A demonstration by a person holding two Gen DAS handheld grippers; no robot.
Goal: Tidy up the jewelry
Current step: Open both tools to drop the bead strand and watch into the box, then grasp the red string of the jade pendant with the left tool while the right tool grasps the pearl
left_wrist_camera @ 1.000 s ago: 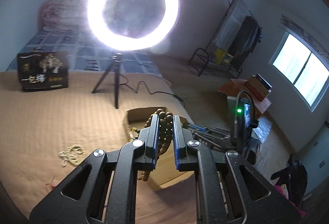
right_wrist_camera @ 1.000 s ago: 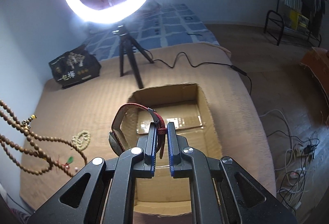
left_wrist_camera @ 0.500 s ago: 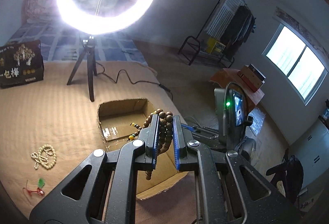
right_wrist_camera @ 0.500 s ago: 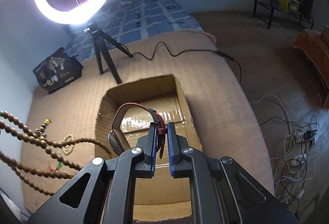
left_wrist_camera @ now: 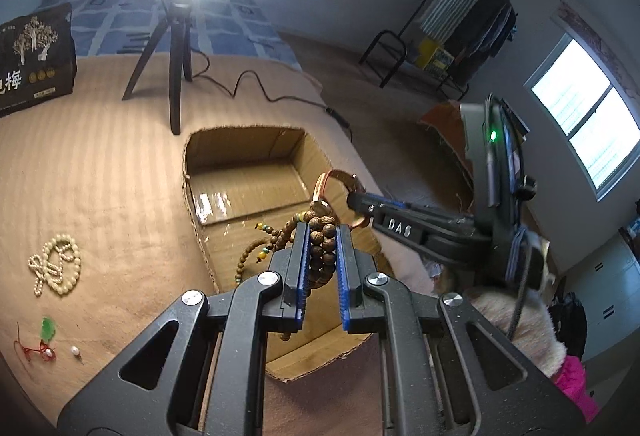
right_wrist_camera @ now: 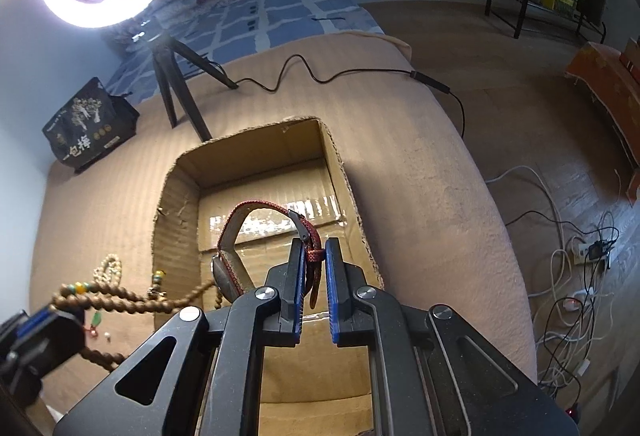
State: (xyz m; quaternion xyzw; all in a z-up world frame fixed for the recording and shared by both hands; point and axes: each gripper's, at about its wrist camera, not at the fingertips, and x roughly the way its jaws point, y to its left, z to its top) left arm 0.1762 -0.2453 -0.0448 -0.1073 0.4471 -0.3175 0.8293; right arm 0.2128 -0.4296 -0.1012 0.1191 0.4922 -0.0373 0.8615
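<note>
Left gripper (left_wrist_camera: 322,236) clamped on wooden bead strand (left_wrist_camera: 320,256) at lower centre, above open cardboard box (left_wrist_camera: 244,155), right gripper (right_wrist_camera: 314,252) pinched on red watch strap (right_wrist_camera: 260,205) mid-frame over same box, pearl necklace (left_wrist_camera: 54,268) seen at left on tan blanket (left_wrist_camera: 100,163).

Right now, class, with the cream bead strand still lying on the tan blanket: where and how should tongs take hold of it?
Grip the cream bead strand across its bunched middle, where the loops overlap, coming straight down from above. It lies flat in a loose coil on the blanket, so a side approach would only push beads around.
</note>
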